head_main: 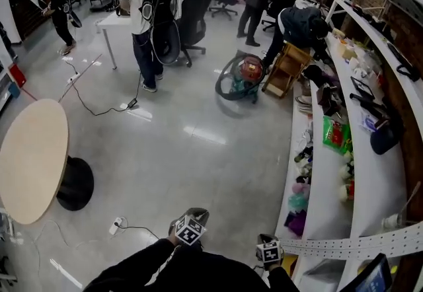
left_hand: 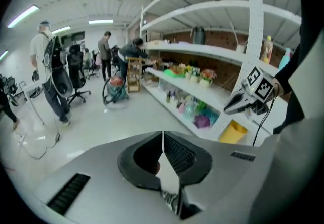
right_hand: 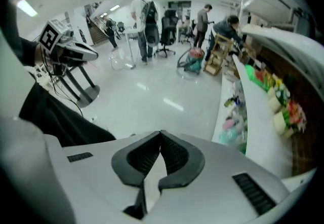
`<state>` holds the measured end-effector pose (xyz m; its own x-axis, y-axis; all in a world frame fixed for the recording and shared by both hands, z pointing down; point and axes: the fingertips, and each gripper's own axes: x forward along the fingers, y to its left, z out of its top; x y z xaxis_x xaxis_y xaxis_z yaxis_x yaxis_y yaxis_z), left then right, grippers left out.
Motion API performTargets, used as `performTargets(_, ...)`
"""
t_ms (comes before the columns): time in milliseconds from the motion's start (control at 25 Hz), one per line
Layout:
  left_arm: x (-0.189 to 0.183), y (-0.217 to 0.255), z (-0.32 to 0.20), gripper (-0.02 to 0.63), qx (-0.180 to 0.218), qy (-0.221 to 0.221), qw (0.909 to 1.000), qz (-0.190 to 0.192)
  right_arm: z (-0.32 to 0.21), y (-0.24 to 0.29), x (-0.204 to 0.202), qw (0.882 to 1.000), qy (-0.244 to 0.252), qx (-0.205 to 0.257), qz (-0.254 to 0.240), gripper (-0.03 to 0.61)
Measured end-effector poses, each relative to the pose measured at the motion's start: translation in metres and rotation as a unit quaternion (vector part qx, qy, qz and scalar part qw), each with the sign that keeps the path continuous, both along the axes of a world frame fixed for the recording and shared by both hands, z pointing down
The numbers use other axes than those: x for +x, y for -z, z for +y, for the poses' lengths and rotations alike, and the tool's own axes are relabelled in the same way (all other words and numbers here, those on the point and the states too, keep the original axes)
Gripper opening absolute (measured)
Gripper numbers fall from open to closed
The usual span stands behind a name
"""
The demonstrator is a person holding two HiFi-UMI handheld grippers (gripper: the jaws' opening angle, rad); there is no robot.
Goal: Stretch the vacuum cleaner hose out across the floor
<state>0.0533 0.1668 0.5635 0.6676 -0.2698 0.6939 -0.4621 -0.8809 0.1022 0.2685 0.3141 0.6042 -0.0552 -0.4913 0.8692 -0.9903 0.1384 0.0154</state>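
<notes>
The vacuum cleaner (head_main: 250, 70) is red, with its dark green hose (head_main: 226, 86) coiled around it, and it stands on the grey floor far ahead near the shelves. It also shows small in the left gripper view as the vacuum cleaner (left_hand: 116, 87) and in the right gripper view as the vacuum cleaner (right_hand: 193, 61). My left gripper (head_main: 194, 214) and right gripper (head_main: 265, 239) are held low and close to my body, several metres from it. Both the left gripper (left_hand: 162, 138) and the right gripper (right_hand: 161, 135) have their jaws pressed together with nothing between them.
A round wooden table (head_main: 30, 158) on a black base stands at the left. Long white shelves (head_main: 370, 178) with goods run along the right. A person (head_main: 299, 25) bends beside a wooden stool (head_main: 287, 69) next to the vacuum. Another person (head_main: 145, 13) stands further left. Cables (head_main: 99, 109) lie on the floor.
</notes>
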Motion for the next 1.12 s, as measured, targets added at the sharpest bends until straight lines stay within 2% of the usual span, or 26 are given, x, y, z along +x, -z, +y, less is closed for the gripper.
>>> performTargets(80,0.021,0.052,-0.029,0.029,0.022,-0.002,0.9970,0.074,-0.076,0.061,-0.020,0.997,0.017,0.080,-0.003,0.014)
performTargets(160,0.034,0.097,-0.051,0.029,0.030,-0.010,0.9908,0.132,-0.137,0.116,-0.042,0.988,0.032,0.148,-0.015,0.014)
performTargets(240,0.042,0.125,-0.064,0.029,0.025,-0.019,0.9859,0.165,-0.177,0.154,-0.065,0.980,0.052,0.188,-0.029,0.014)
performTargets(320,0.047,0.137,-0.071,0.029,0.002,-0.029,0.9836,0.178,-0.202,0.175,-0.085,0.975,0.069,0.206,-0.049,0.014)
performTargets(480,0.056,0.135,-0.075,0.024,-0.064,-0.061,0.9801,0.178,-0.236,0.192,-0.110,0.965,0.084,0.223,-0.108,0.014)
performTargets(600,0.064,0.122,-0.085,0.023,-0.077,-0.054,0.9828,0.159,-0.261,0.195,-0.113,0.958,0.089,0.228,-0.146,0.014)
performTargets(720,0.079,0.115,-0.109,0.023,-0.074,-0.018,0.9862,0.147,-0.287,0.193,-0.100,0.948,0.103,0.240,-0.181,0.014)
performTargets(880,0.107,0.122,-0.153,0.023,-0.042,0.029,0.9927,0.109,-0.318,0.194,-0.069,0.928,0.176,0.252,-0.209,0.014)
performTargets(1000,0.140,0.138,-0.196,0.023,-0.023,0.056,0.9926,0.105,-0.356,0.212,-0.038,0.907,0.207,0.281,-0.238,0.014)
performTargets(1120,0.173,0.149,-0.220,0.023,-0.013,0.070,0.9917,0.107,-0.378,0.218,-0.014,0.896,0.215,0.284,-0.266,0.014)
